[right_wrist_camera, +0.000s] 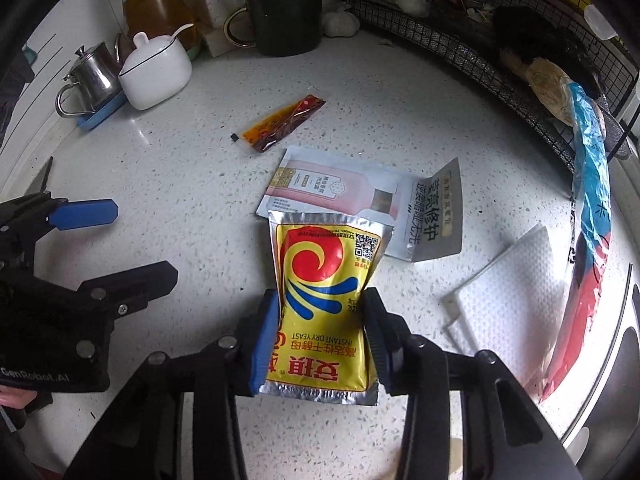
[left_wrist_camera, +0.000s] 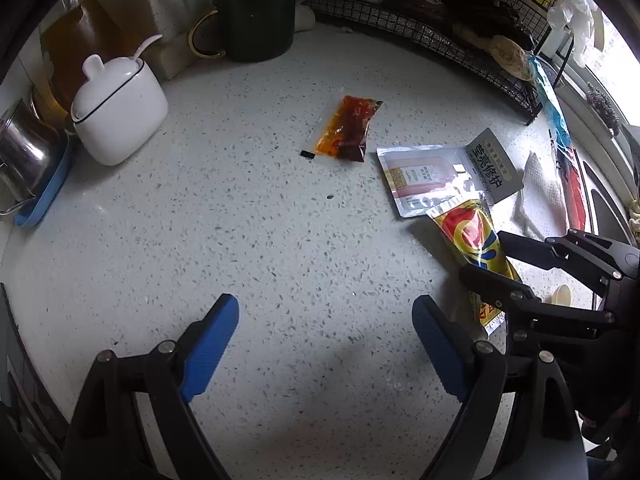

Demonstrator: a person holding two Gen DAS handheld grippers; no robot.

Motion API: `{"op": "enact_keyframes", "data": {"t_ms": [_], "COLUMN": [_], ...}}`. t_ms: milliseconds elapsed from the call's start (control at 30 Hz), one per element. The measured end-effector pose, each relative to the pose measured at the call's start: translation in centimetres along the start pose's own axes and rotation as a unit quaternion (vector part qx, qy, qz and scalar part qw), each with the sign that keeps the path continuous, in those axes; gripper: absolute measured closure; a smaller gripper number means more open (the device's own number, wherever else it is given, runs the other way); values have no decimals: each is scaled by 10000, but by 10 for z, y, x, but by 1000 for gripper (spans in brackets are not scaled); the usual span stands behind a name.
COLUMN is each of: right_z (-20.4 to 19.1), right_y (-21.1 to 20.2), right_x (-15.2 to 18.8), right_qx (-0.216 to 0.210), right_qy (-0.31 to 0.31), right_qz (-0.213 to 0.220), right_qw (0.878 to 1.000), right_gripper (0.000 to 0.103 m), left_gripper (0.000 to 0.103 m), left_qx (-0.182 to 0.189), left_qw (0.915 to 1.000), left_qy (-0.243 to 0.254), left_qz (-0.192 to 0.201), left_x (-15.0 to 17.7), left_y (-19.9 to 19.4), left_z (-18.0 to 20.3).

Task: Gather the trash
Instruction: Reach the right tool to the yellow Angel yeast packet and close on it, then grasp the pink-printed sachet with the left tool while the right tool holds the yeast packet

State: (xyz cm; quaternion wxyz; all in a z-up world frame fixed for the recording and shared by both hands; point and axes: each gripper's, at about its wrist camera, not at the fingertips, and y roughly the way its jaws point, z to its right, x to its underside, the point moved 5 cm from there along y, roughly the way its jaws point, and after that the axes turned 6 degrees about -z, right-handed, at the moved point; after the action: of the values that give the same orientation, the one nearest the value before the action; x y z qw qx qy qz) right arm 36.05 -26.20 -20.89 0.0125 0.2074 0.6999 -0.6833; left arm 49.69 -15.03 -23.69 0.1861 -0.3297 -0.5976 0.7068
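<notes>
A yellow instant yeast packet [right_wrist_camera: 324,300] lies on the speckled white counter [right_wrist_camera: 180,184], and my right gripper [right_wrist_camera: 320,300] is shut on it, its pads pinching the packet's sides so that it buckles. The left wrist view shows the same packet [left_wrist_camera: 476,244] held by the right gripper [left_wrist_camera: 484,254]. My left gripper [left_wrist_camera: 326,302] hangs open over bare counter, nothing between its fingers. Farther back lie a red chili oil sachet [left_wrist_camera: 346,128], a silver and pink sachet [left_wrist_camera: 428,180] partly under the yeast packet, a white paper napkin [right_wrist_camera: 516,300] and a blue and red plastic wrapper [right_wrist_camera: 592,200].
At the back left stand a white lidded jar [left_wrist_camera: 120,108], a steel pot [right_wrist_camera: 94,76] on a blue tray and an oil bottle [right_wrist_camera: 160,8]. A black mug [left_wrist_camera: 256,24] holds utensils. A black wire basket [left_wrist_camera: 440,28] runs along the back right.
</notes>
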Motion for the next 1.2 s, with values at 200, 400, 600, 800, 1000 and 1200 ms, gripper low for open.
{"op": "enact_keyframes", "data": {"t_ms": [200,400,600,800,1000,1200], "right_z": [14,52,97,129,142,147], "right_y": [-28,-68,-85,-88,-69,-62], "right_x": [16,13,14,16,9,8], "right_qx": [154,618,810,949,932,856], "right_qy": [291,651,1116,1396,1423,1449], "right_qz": [266,676,802,873,744,655], "right_qw": [9991,9937,9872,9818,9826,9836], "right_gripper": [68,67,67,67,67,67], "left_gripper": [16,16,16,16,16,31], "left_qx": [153,318,495,479,401,168], "left_qw": [9997,9980,9959,9958,9957,9974], "left_qy": [141,456,679,759,833,639], "left_qz": [96,312,332,185,-73,-290], "left_x": [-6,-33,-64,-88,-103,-109], "left_y": [-17,-36,-34,-16,14,40], "left_z": [19,54,95,127,138,131]}}
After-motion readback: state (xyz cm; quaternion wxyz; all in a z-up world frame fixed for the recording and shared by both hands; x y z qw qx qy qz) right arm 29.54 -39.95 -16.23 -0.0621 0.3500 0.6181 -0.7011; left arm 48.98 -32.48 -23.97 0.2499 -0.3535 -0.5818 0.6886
